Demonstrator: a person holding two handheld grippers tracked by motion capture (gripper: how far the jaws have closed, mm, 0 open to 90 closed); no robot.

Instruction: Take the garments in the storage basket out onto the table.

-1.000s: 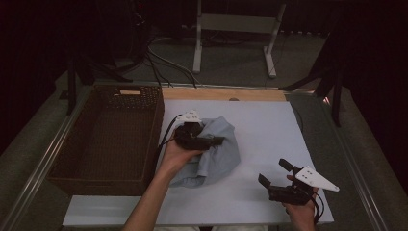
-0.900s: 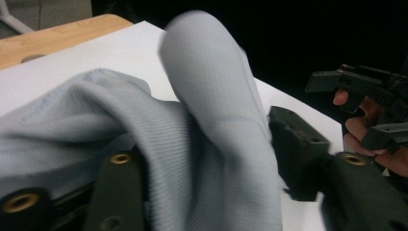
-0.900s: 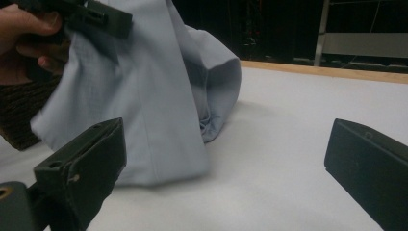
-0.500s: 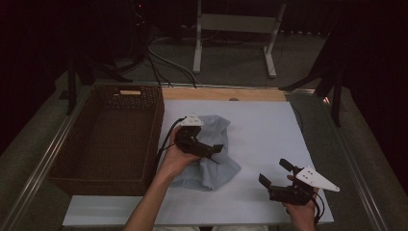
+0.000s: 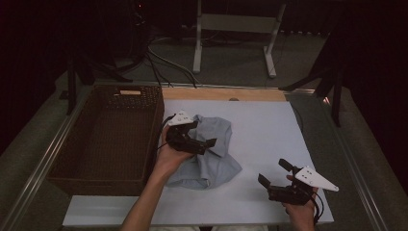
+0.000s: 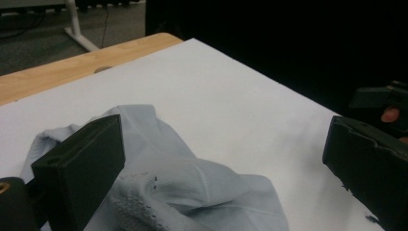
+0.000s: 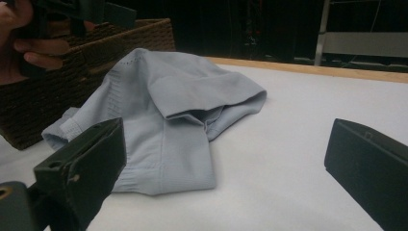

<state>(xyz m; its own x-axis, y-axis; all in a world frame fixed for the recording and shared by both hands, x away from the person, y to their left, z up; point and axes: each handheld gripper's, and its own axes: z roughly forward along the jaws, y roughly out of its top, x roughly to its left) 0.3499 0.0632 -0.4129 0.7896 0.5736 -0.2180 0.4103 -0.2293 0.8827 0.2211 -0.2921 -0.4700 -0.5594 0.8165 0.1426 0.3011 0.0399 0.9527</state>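
High view: The left hand-held gripper (image 5: 204, 144) hovers over the cloth (image 5: 211, 156), a pale blue garment lying crumpled on the table (image 5: 269, 130). Its jaws stand spread, having just been opening, and nothing is pinched between them. A second ago the same jaws were closer together over the garment and the cloth was bunched higher; it now lies flatter and wider beneath the gripper. Judgement: the cloth has been let go, and a fresh hold is needed before it can go anywhere. The basket (image 5: 103, 139) sits just beside this gripper on its outer side and looks to hold nothing. The right hand-held gripper (image 5: 276, 175) rests low at the near edge of the table, well apart from the cloth, jaws spread and holding nothing; it sits where it sat a second ago.

Left gripper view: Both jaws stand wide apart. The cloth (image 6: 192, 183) lies below and between them, nearer the jaw at the left of the view, with no pad seen pressing on it. Bare table lies ahead.

Right gripper view: Jaws spread wide, nothing between them. The cloth (image 7: 168, 115) lies ahead of the jaw at the left of the view, folded over itself in a loose heap. The basket (image 7: 86, 53) stands beyond it. Judgement: the likely next step is a new pinch on an edge of the cloth.
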